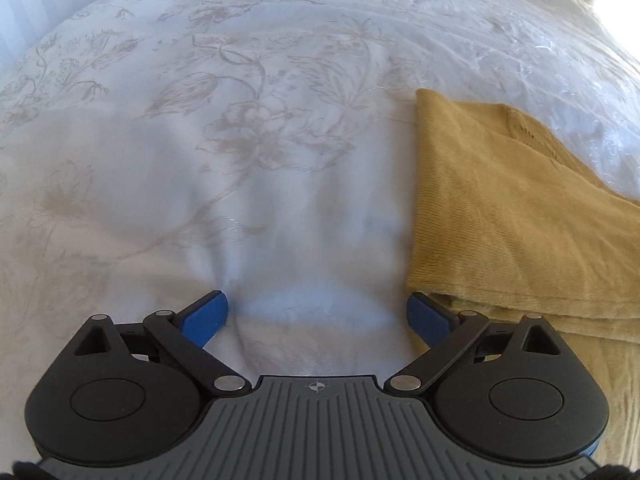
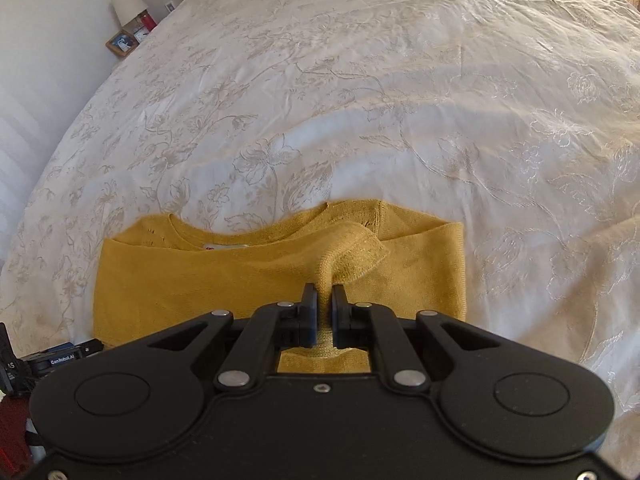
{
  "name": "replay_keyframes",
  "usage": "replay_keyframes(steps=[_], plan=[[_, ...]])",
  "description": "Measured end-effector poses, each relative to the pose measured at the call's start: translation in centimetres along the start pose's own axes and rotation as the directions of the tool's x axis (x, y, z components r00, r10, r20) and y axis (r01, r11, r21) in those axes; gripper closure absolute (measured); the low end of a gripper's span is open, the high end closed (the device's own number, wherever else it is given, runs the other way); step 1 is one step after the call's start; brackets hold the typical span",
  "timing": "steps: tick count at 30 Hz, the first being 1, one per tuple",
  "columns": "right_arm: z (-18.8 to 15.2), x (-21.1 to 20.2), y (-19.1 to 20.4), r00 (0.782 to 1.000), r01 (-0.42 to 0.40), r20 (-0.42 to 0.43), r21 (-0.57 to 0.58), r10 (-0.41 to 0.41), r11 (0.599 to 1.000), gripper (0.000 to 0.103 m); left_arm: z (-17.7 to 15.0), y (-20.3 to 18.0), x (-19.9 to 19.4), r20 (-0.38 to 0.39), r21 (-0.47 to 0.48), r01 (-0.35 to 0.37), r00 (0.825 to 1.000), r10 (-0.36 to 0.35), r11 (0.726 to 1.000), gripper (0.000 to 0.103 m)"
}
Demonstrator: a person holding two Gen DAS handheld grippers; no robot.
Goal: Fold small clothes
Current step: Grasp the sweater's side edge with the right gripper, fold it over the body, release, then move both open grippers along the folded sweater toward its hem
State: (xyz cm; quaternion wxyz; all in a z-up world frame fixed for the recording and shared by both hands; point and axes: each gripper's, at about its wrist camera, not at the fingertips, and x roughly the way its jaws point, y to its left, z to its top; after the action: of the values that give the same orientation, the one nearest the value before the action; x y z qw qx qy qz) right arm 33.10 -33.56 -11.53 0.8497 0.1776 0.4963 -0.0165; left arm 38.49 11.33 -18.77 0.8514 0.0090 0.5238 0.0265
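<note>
A mustard-yellow knit sweater (image 2: 248, 276) lies partly folded on the white bedspread (image 2: 360, 100), neckline facing away. My right gripper (image 2: 324, 294) is shut on a sleeve of the sweater (image 2: 352, 250), holding it over the sweater's body. In the left wrist view the sweater (image 1: 512, 208) lies at the right. My left gripper (image 1: 318, 314) is open and empty, pressed low on the bedspread (image 1: 240, 160) just left of the sweater's edge; its right fingertip (image 1: 424, 314) is at the sweater's corner.
The bed is covered by a white floral-embroidered spread. A bedside table with a lamp (image 2: 128, 6) and a framed picture (image 2: 122, 42) stands at the far left. A dark device (image 2: 52, 360) sits at the lower left.
</note>
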Motion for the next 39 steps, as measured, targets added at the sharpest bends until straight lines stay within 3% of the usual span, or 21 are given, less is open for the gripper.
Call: replay_keyframes(steps=[2, 7, 11, 14, 16, 18, 23, 24, 26, 27, 32, 35, 39], plan=[[-0.2, 0.1, -0.2, 1.0, 0.001, -0.005, 0.009, -0.001, 1.0, 0.089, 0.4, 0.7, -0.3, -0.009, 0.018, -0.04, 0.999, 0.04, 0.999, 0.007], [-0.8, 0.3, 0.2, 1.0, 0.012, -0.007, -0.01, -0.012, 1.0, 0.089, 1.0, 1.8, -2.9, 0.05, -0.06, -0.02, 0.998, 0.023, 0.998, 0.009], [-0.9, 0.0, 0.8, 1.0, 0.028, 0.001, -0.035, -0.028, 0.999, 0.089, 2.1, -0.1, -4.4, 0.112, -0.033, 0.04, 0.993, -0.036, 0.999, 0.009], [-0.5, -2.0, 2.1, 0.998, 0.024, 0.063, -0.094, -0.018, 0.995, 0.089, 3.1, -2.1, -4.7, 0.134, 0.003, 0.088, 0.987, -0.088, 0.996, 0.009], [-0.4, -3.0, 2.4, 0.994, 0.068, 0.099, -0.123, -0.056, 0.99, 0.089, 3.5, -3.2, -4.6, 0.14, 0.027, 0.111, 0.984, -0.114, 0.993, 0.009], [-0.5, -2.2, 1.3, 0.99, 0.13, 0.074, -0.107, -0.122, 0.986, 0.089, 3.7, -4.1, -4.4, 0.146, 0.053, 0.123, 0.981, -0.129, 0.991, 0.009], [-1.5, 2.2, -1.5, 0.969, 0.238, -0.035, -0.116, -0.243, 0.964, 0.077, 4.3, -6.1, -3.0, 0.111, 0.111, 0.141, 0.982, -0.154, 0.984, 0.009], [-1.6, 2.1, -1.7, 0.972, 0.229, -0.028, -0.108, -0.234, 0.967, 0.068, 4.4, -6.4, -2.9, 0.105, 0.118, 0.143, 0.982, -0.155, 0.983, 0.009], [-1.8, 1.5, -1.8, 0.976, 0.216, 0.017, -0.094, -0.215, 0.972, 0.021, 4.7, -6.8, -2.9, 0.107, 0.129, 0.149, 0.981, -0.164, 0.98, 0.009], [-1.9, 1.1, -1.7, 0.976, 0.216, 0.044, -0.094, -0.212, 0.972, 0.016, 4.8, -7.0, -2.9, 0.109, 0.137, 0.15, 0.98, -0.165, 0.979, 0.009], [-2.3, 0.8, -1.2, 0.974, 0.225, 0.062, -0.097, -0.219, 0.97, 0.016, 4.8, -7.5, -1.4, 0.084, 0.175, 0.097, 0.99, -0.113, 0.98, 0.009], [-2.8, 1.3, -0.8, 0.971, 0.239, 0.049, -0.132, -0.234, 0.962, 0.011, 4.6, -5.8, 0.9, 0.006, 0.124, 0.038, 0.999, -0.039, 0.992, 0.007], [-3.1, 2.1, -0.8, 0.973, 0.229, 0.03, -0.139, -0.227, 0.963, 0.007, 4.2, -4.0, 2.1, -0.021, 0.109, 0.073, 0.997, -0.071, 0.991, 0.005]])
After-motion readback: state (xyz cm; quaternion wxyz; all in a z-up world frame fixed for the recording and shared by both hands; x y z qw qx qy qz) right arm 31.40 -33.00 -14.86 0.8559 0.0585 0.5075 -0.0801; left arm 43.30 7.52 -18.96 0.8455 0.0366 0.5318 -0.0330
